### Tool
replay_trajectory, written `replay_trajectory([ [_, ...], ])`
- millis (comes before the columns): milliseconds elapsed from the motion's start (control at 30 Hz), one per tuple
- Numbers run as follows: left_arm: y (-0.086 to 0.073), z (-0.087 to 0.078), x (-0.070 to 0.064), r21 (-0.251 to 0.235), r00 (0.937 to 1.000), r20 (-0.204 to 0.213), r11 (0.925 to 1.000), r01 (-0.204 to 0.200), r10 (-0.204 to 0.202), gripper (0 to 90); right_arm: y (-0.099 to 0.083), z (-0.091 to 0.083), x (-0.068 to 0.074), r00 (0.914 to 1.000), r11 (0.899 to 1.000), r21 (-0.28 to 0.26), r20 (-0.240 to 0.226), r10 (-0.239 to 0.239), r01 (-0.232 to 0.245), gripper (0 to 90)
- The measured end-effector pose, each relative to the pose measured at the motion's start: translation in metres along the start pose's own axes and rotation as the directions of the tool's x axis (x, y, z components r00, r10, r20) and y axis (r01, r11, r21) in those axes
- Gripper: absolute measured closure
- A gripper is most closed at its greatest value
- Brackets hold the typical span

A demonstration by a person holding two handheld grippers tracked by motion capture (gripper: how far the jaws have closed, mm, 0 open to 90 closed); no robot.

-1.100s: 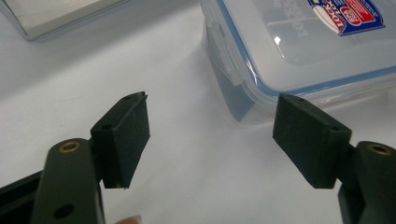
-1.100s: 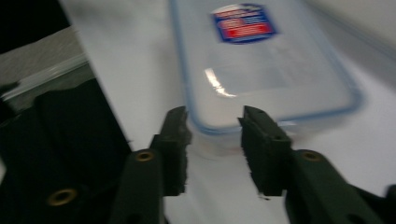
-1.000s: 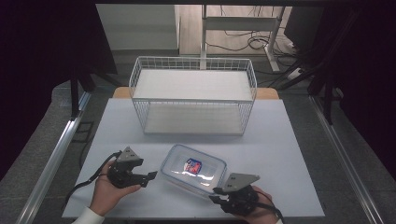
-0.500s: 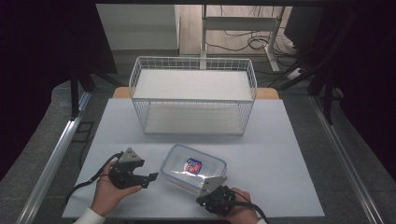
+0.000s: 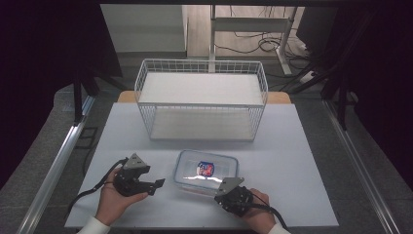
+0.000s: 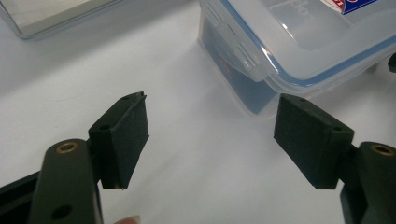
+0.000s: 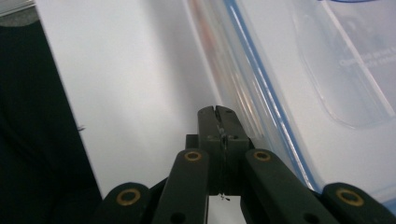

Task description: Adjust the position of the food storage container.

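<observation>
Fingers (image 6: 122, 138) spread wide (left gripper (image 6: 212, 135)) beside container (image 5: 207, 170) corner.

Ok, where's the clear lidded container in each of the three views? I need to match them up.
High view: clear lidded container on the table, bottom centre, between the two grippers.
Left gripper view: its corner at top right, beyond the open jaws.
Right gripper view: its lid along the right side, just past the shut jaws.
Shared landmark: the red-and-blue label on the lid, seen at top right.
</observation>
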State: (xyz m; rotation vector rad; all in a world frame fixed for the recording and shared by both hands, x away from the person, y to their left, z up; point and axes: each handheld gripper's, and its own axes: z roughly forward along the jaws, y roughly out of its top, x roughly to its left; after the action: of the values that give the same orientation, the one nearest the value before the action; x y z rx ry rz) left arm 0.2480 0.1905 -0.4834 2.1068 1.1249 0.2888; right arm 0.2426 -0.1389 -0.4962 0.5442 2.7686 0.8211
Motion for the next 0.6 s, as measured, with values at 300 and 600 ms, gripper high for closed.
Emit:
replay_trajectory([
  [300, -0.0001, 0.0021, -0.0003, 0.000, 1.0000, -0.002, 1.0000, 0.000, 0.000, 25.9, -0.0006, 0.0013, -0.0071, 0.9998, 1.000, 0.001, -0.002, 0.021, -0.021, 89.2],
  [600, -0.0002, 0.0014, -0.0007, 0.000, 1.0000, -0.003, 1.0000, -0.001, 0.001, 25.9, -0.0026, -0.0026, -0.0053, 0.9991, 0.999, -0.011, 0.016, 0.040, -0.040, 89.1],
])
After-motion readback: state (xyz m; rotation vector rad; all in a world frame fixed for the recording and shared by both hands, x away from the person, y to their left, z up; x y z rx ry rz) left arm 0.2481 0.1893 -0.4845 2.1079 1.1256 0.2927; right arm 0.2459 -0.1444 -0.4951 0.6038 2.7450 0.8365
